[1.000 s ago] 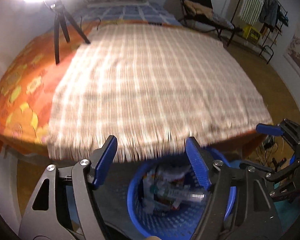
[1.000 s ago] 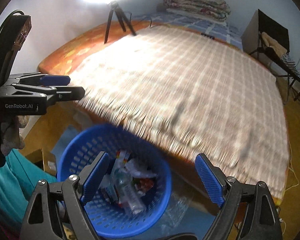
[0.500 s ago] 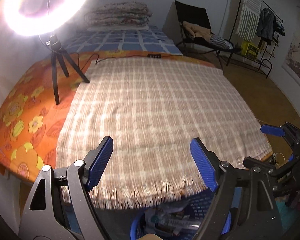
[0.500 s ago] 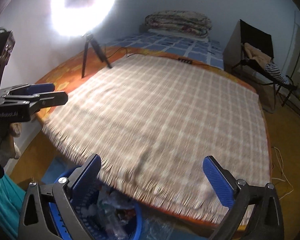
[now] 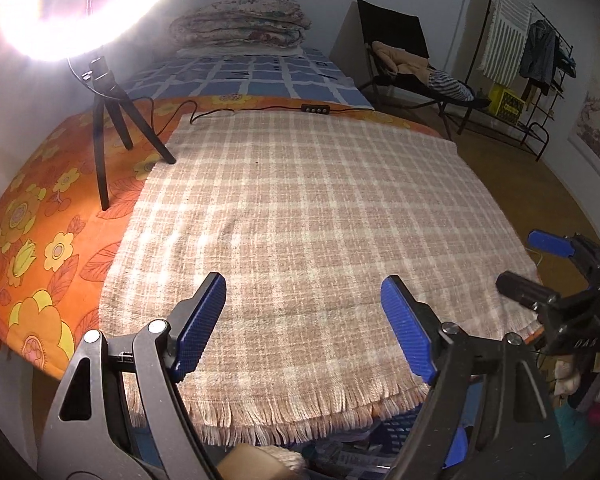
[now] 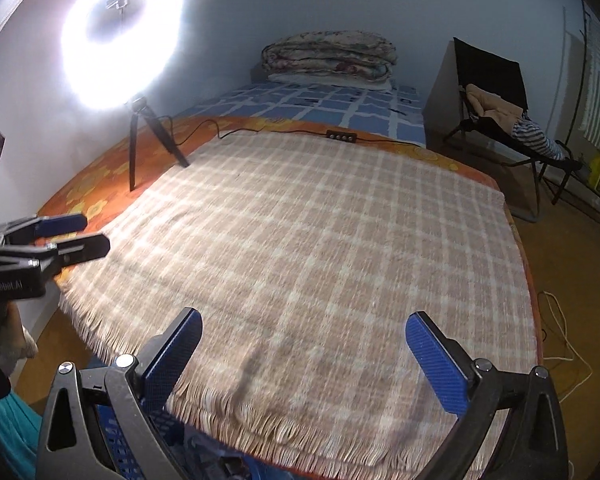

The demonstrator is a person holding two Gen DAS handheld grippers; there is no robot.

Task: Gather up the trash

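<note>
The left gripper [image 5: 303, 320], black-framed with blue ribbed pads, is spread wide and holds nothing; it hangs over the near end of a beige and white plaid woven blanket with a fringed edge [image 5: 300, 216]. Below its fingers, under the fringe, part of a blue perforated plastic basket [image 5: 396, 426] shows, with crumpled wrappers [image 5: 340, 456] inside it, too dark to tell apart. To the right of this gripper and level with it is the right gripper [image 5: 540, 264], seen side-on.

In its own view the right gripper [image 6: 302, 356] also stands wide open and empty, above the fringed near edge of the same blanket [image 6: 320, 240]. Just under its left finger the rim of the blue basket [image 6: 160, 428] peeks out from beneath the bed's end. Far to its left the left gripper [image 6: 66, 236] appears side-on.

The blanket lies on an orange floral bedsheet [image 5: 40, 232]. Ahead and to the left of both grippers, a lit white ring light on a small black tripod [image 6: 120, 36] stands on that sheet. Straight ahead, beyond a blue and white checked cover [image 5: 252, 76], a folded floral quilt [image 5: 240, 26] sits at the head of the bed. Ahead to the right, on the wooden floor, a black folding chair draped with clothes [image 6: 496, 104] stands beside the bed.
</note>
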